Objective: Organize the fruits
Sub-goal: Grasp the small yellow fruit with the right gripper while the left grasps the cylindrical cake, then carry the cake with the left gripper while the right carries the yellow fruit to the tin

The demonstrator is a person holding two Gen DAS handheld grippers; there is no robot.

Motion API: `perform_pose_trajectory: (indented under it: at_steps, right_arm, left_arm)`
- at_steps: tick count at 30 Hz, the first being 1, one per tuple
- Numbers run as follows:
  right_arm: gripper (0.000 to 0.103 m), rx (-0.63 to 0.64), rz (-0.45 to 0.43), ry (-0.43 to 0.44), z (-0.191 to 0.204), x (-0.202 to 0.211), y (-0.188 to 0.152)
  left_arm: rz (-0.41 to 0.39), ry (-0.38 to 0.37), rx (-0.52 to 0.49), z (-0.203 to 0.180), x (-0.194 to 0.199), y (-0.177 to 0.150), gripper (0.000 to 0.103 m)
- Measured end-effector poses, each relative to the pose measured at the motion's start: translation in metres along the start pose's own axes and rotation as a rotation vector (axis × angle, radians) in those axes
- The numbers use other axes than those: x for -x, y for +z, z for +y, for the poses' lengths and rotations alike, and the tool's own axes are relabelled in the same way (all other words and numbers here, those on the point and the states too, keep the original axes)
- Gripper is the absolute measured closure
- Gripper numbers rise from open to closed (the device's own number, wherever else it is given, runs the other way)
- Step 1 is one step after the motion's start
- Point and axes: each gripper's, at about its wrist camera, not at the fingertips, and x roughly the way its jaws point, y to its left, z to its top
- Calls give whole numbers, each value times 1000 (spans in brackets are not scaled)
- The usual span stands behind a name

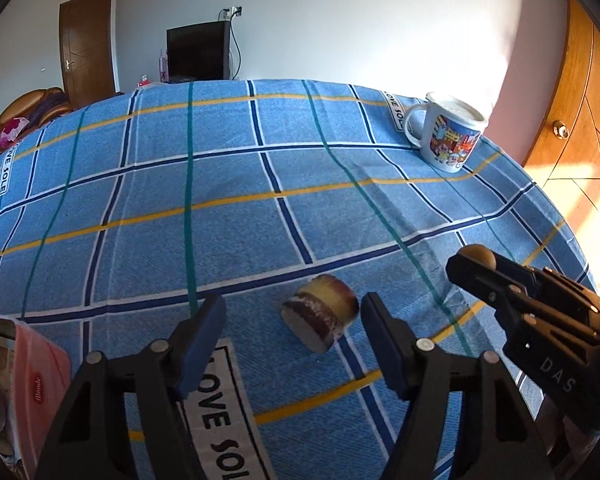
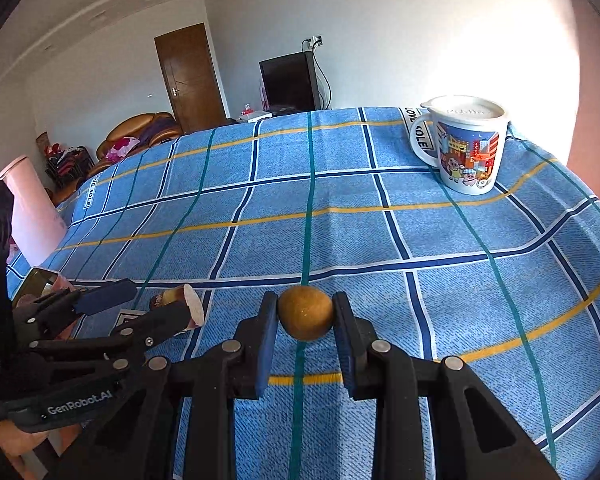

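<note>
The right gripper (image 2: 305, 316) has its jaws clenched on a small round brown fruit (image 2: 305, 312) and holds it just above the blue checked cloth (image 2: 340, 232) on the table. The left gripper (image 1: 294, 314) has its jaws spread apart, one on each side of a short, stubby piece of fruit with a yellow-and-purple skin and a pale cut face (image 1: 320, 322). The pads do not touch it.

So one fruit is picked up, and the other is about to be picked up. I think the left jaws need to go a bit lower and squeeze shut on the sides of the piece.

The piece lies on its side on the cloth. Its long line runs from near-left to far-right in the left view. The cut face points down and toward the camera. The round fruit has no clear long side. A white cartoon mug with a lid (image 2: 466, 144) stands far off at the table's far right corner.
</note>
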Motion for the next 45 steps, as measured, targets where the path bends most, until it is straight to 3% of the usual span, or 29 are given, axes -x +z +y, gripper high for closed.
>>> perform_pose_trajectory:
  at_steps: [5, 25, 45]
  right_arm:
    - [74, 12, -8, -10, 3, 1, 0]
    - [74, 45, -110, 52, 9, 22, -3]
    - [74, 58, -221, 57, 12, 44, -7]
  left_arm:
    - [53, -50, -11, -6, -12, 1, 59]
    - [-163, -2, -25, -7, 29, -3, 59]
    - [-317, 49, -58, -13, 57, -13, 59]
